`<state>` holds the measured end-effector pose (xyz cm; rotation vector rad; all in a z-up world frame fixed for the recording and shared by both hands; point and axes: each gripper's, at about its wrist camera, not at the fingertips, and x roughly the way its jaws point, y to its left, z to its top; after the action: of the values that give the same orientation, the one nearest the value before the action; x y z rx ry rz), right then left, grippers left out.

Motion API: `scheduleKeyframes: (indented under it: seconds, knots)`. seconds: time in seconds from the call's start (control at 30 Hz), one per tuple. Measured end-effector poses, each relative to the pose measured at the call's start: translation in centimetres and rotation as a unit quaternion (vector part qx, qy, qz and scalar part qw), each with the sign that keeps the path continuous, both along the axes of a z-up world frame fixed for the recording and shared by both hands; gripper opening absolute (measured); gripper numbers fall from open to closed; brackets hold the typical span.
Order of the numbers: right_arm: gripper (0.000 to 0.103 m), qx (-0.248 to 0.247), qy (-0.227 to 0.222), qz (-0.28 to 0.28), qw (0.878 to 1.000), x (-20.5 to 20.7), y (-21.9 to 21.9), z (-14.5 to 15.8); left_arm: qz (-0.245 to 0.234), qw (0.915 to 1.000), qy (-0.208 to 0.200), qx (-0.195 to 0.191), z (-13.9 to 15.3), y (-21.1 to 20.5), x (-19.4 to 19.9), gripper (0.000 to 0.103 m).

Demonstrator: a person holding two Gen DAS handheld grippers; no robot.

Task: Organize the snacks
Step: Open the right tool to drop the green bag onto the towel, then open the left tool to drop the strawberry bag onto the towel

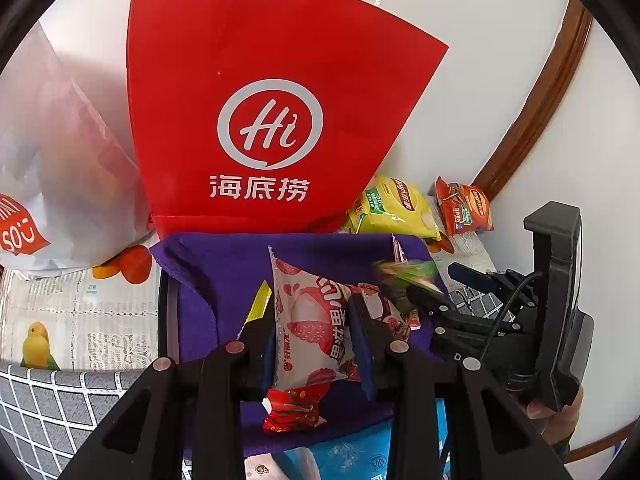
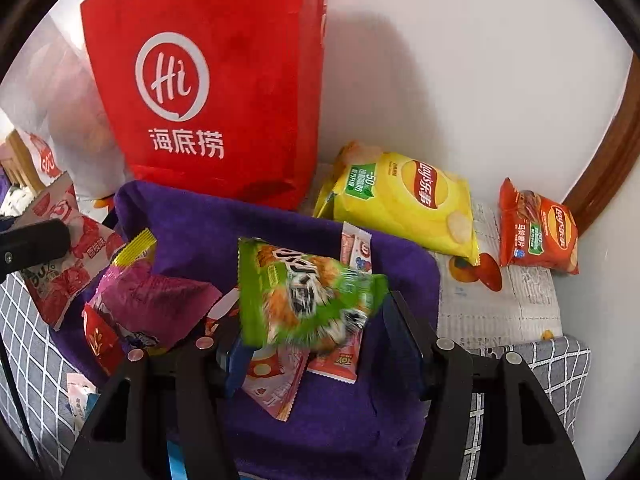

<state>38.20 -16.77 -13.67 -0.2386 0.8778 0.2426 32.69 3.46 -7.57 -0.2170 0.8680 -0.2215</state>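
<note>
From the left wrist view, the left gripper (image 1: 316,336) is clamped on a lychee snack packet (image 1: 310,320) above the purple-lined basket (image 1: 224,264). From the right wrist view, the green snack bag (image 2: 304,292) sits blurred between the half-spread jaws of the right gripper (image 2: 320,332), seemingly loose; several packets fill the basket below, while yellow (image 2: 404,200) and red chip bags (image 2: 538,232) lie beyond-right, still unsorted
</note>
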Motion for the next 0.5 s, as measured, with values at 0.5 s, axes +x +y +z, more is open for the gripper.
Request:
scheduleKeyframes:
  seconds: [0.5]
  knots:
    - [0.061,0.034,-0.027,0.01,0.999,-1.4,-0.6,2.6,0.007,0.9995,0.029,-0.009,-1.2,0.5,0.8,0.031]
